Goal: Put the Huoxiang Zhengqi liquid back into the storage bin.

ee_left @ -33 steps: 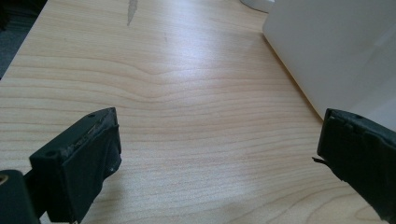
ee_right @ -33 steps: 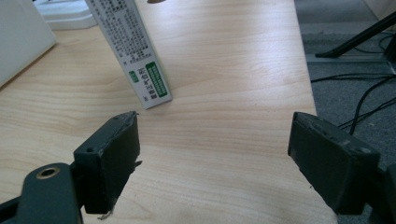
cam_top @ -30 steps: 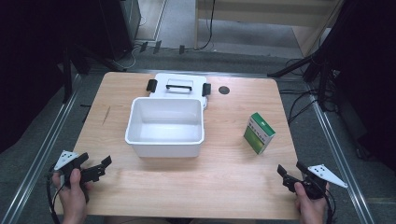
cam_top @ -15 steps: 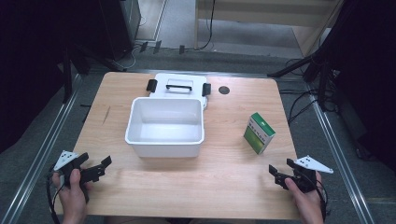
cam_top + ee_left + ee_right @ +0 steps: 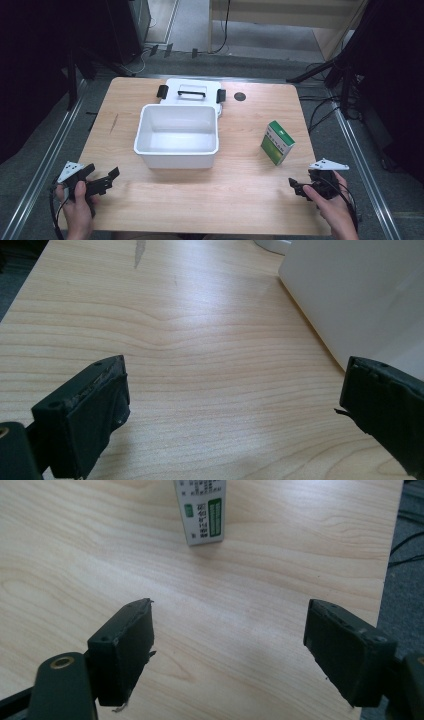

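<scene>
A green and white carton stands on the wooden table, right of an open white bin. My right gripper hovers near the table's front right corner, below the carton in the high view, jaws open and empty. In the right gripper view the carton stands ahead, well beyond the gripper. My left gripper is at the front left corner, open with nothing in it. The left gripper view shows this gripper over bare wood, with the bin's wall at the upper right.
The bin's white lid, with a black handle and black clips, lies behind the bin. A small black disc is set in the tabletop at the back right. Cables and stand legs lie on the floor past the right edge.
My right gripper has risen a little and moved in from the table's right edge, to the left and toward the carton. The left gripper has stayed where it was.
</scene>
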`<state>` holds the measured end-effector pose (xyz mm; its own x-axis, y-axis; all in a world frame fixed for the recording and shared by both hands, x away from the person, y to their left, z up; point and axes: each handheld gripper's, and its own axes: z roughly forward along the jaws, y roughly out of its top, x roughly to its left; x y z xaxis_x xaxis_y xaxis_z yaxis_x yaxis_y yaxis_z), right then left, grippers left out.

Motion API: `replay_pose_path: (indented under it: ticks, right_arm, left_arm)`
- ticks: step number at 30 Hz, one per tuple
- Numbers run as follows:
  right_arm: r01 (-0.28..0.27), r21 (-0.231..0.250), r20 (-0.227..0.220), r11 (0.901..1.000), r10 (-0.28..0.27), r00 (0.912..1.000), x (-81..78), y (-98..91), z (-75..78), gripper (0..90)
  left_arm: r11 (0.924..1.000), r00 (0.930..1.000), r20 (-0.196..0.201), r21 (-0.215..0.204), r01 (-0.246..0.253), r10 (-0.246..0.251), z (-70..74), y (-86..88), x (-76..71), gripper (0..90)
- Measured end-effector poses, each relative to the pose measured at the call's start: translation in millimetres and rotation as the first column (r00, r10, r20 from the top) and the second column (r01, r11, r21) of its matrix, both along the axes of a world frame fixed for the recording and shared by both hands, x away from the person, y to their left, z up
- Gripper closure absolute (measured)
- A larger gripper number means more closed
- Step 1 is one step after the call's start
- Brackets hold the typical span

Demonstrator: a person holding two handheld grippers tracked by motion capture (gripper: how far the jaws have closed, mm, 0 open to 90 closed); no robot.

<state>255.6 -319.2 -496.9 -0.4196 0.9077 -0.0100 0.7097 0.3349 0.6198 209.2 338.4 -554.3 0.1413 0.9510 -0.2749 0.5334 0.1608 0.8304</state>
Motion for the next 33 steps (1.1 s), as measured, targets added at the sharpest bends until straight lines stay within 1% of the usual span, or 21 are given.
replay_pose_path:
  ticks: [4, 5, 6, 7, 8, 9, 10, 11, 14, 15, 16, 17, 18, 21, 22, 24, 26, 29, 30, 32, 33]
  right_arm:
    - [-0.035, -0.061, -0.079, 0.9975, 0.031, 0.9964, 7.1, 6.4, 6.0, 19.4]
    - [-0.035, -0.061, -0.079, 0.9975, 0.031, 0.9964, 7.1, 6.4, 6.0, 19.4]
    - [-0.065, -0.082, -0.118, 0.9945, 0.055, 0.9915, 11.5, 9.6, 9.7, 18.8]
    - [-0.065, -0.082, -0.118, 0.9945, 0.055, 0.9915, 11.5, 9.6, 9.7, 18.8]
    - [-0.079, -0.098, -0.178, 0.9920, 0.061, 0.9821, 16.9, 13.1, 14.0, 18.3]
    - [-0.086, -0.107, -0.195, 0.9906, 0.064, 0.9787, 19.0, 13.8, 15.5, 18.2]
    - [-0.086, -0.107, -0.195, 0.9906, 0.064, 0.9787, 19.0, 13.8, 15.5, 18.2]
    - [-0.089, -0.132, -0.233, 0.9873, 0.057, 0.9708, 24.2, 16.3, 19.6, 18.2]
    - [-0.105, -0.166, -0.278, 0.9805, 0.056, 0.9589, 31.3, 20.0, 26.5, 18.1]
    - [-0.105, -0.166, -0.278, 0.9805, 0.056, 0.9589, 31.3, 20.0, 26.5, 18.1]
    - [-0.119, -0.193, -0.306, 0.9739, 0.056, 0.9505, 36.2, 23.7, 31.4, 17.7]
    - [-0.122, -0.202, -0.317, 0.9718, 0.053, 0.9471, 37.7, 25.0, 32.8, 18.3]
    - [-0.126, -0.211, -0.336, 0.9694, 0.050, 0.9404, 39.8, 27.0, 34.2, 17.6]
    - [-0.156, -0.250, -0.381, 0.9554, 0.051, 0.9230, 44.8, 34.3, 37.4, 17.2]
    - [-0.159, -0.255, -0.397, 0.9537, 0.047, 0.9166, 46.4, 37.0, 39.0, 17.0]
    - [-0.164, -0.262, -0.407, 0.9510, 0.045, 0.9124, 50.1, 40.5, 43.2, 18.6]
    - [-0.168, -0.261, -0.410, 0.9507, 0.049, 0.9108, 53.8, 43.2, 48.3, 20.0]
    - [-0.175, -0.263, -0.408, 0.9488, 0.055, 0.9115, 57.3, 45.7, 54.3, 20.3]
    - [-0.179, -0.261, -0.407, 0.9486, 0.060, 0.9115, 60.5, 48.4, 61.7, 22.1]
    - [-0.180, -0.263, -0.407, 0.9480, 0.060, 0.9116, 61.5, 49.3, 64.0, 22.1]
    - [-0.177, -0.265, -0.405, 0.9478, 0.057, 0.9125, 65.1, 52.1, 70.1, 22.4]
  left_arm:
    - [1.0000, 1.0000, -0.002, 0.000, 0.000, 0.000, 0.1, 0.1, 0.0, 0.6]
    - [1.0000, 1.0000, -0.002, 0.000, 0.000, 0.000, 0.1, 0.1, 0.0, 0.6]
    - [1.0000, 1.0000, -0.005, 0.003, 0.003, -0.003, 0.1, 0.5, -0.1, 0.6]
    - [1.0000, 1.0000, -0.005, 0.003, 0.003, -0.003, 0.1, 0.5, -0.1, 0.6]
    - [1.0000, 1.0000, -0.006, 0.002, 0.002, -0.002, 0.1, 0.5, 0.1, 0.6]
    - [1.0000, 1.0000, -0.006, 0.001, 0.002, -0.002, 0.1, 0.5, 0.0, 0.6]
    - [1.0000, 1.0000, -0.006, 0.001, 0.002, -0.002, 0.1, 0.5, 0.0, 0.6]
    - [1.0000, 1.0000, -0.007, 0.001, 0.002, -0.002, 0.1, 0.6, 0.0, 0.6]
    - [1.0000, 1.0000, -0.006, 0.001, 0.002, -0.002, 0.0, 0.7, 0.0, 0.6]
    - [1.0000, 1.0000, -0.006, 0.001, 0.002, -0.002, 0.0, 0.7, 0.0, 0.6]
    - [1.0000, 1.0000, -0.006, -0.001, 0.002, -0.002, 0.0, 0.8, 0.1, 0.6]
    - [1.0000, 1.0000, -0.006, -0.001, 0.002, -0.002, 0.0, 0.9, 0.1, 0.6]
    - [1.0000, 1.0000, -0.006, -0.003, 0.002, -0.002, -0.1, 0.9, 0.1, 0.6]
    - [1.0000, 1.0000, -0.007, -0.004, 0.002, -0.002, -0.1, 1.2, 0.1, 0.6]
    - [1.0000, 1.0000, -0.007, -0.004, 0.002, -0.002, -0.1, 1.2, 0.1, 0.6]
    - [1.0000, 1.0000, -0.007, -0.004, 0.002, -0.002, -0.1, 1.2, 0.1, 0.6]
    - [1.0000, 1.0000, -0.006, -0.005, 0.000, 0.000, -0.2, 1.2, 0.1, 0.6]
    - [1.0000, 1.0000, -0.007, -0.006, 0.000, 0.000, -0.2, 1.3, 0.1, 0.6]
    - [1.0000, 1.0000, -0.008, -0.006, 0.001, -0.001, -0.1, 1.4, 0.1, 0.6]
    - [1.0000, 1.0000, -0.008, -0.006, 0.001, -0.001, -0.1, 1.4, 0.1, 0.6]
    - [1.0000, 1.0000, -0.009, -0.006, 0.001, -0.001, -0.1, 1.4, 0.2, 0.6]
